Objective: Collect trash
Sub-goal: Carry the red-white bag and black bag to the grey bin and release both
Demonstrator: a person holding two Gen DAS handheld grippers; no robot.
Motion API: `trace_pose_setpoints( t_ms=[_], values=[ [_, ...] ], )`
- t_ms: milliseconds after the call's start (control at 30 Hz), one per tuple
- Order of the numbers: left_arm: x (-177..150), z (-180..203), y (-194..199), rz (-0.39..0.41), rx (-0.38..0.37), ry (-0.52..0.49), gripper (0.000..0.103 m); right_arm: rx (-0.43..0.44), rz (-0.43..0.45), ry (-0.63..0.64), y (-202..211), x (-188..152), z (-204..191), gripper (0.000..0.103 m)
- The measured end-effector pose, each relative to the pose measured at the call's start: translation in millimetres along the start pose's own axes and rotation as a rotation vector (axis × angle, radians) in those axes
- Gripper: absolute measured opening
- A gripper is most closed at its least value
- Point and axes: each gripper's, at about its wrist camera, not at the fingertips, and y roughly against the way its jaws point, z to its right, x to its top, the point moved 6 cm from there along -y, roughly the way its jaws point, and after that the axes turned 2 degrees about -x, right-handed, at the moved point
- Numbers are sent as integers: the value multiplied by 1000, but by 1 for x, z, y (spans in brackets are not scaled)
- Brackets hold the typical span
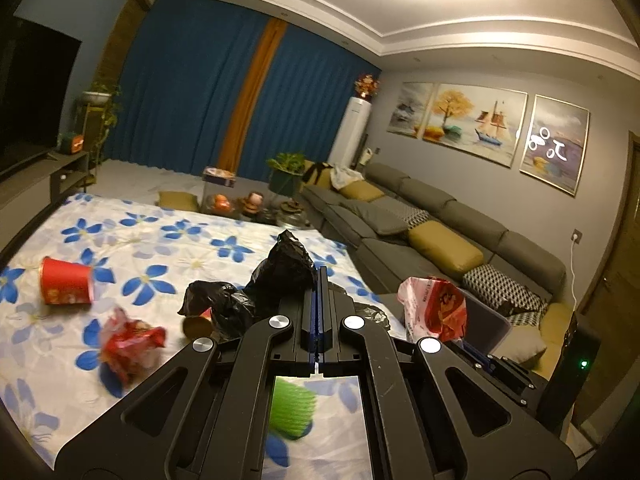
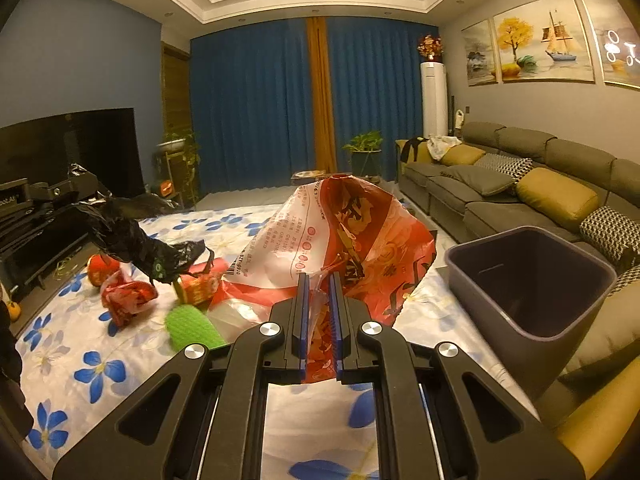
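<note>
My left gripper (image 1: 318, 280) is shut on a crumpled black plastic bag (image 1: 280, 276), which bunches up around and to the left of its fingertips. The right wrist view shows that bag (image 2: 132, 240) hanging from the left gripper (image 2: 84, 186) above the floral sheet. My right gripper (image 2: 319, 284) is shut on a red and white plastic bag (image 2: 352, 236), lifted off the sheet and billowing ahead of the fingers. A purple-grey bin (image 2: 532, 280) stands open just right of it. A red cup (image 1: 66, 286), a red wrapper (image 1: 128, 340), a gold-ended can (image 1: 196, 326) and a green item (image 2: 192, 326) lie loose.
The blue-flowered sheet (image 1: 168, 240) covers the surface. A grey sofa (image 2: 520, 192) with yellow cushions runs along the right, close behind the bin. A dark TV (image 2: 68, 148) on its stand is at the left. Plants and blue curtains (image 2: 256, 108) stand at the far end.
</note>
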Motion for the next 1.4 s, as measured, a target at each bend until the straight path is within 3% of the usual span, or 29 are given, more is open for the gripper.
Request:
trace_pose_setpoints(
  t_ms=[267,800,1400],
  values=[
    [-1,40,-38,-36,-82,-36,0,-68,16,-8,-3,9,36,11],
    [-9,162,-141,-94,-282,-149,0,-297,68,-93,-11,32,158,11],
    [-55,233,-228,-181,-390,-204,0,-369,3,-154,-42,15,214,11]
  ],
)
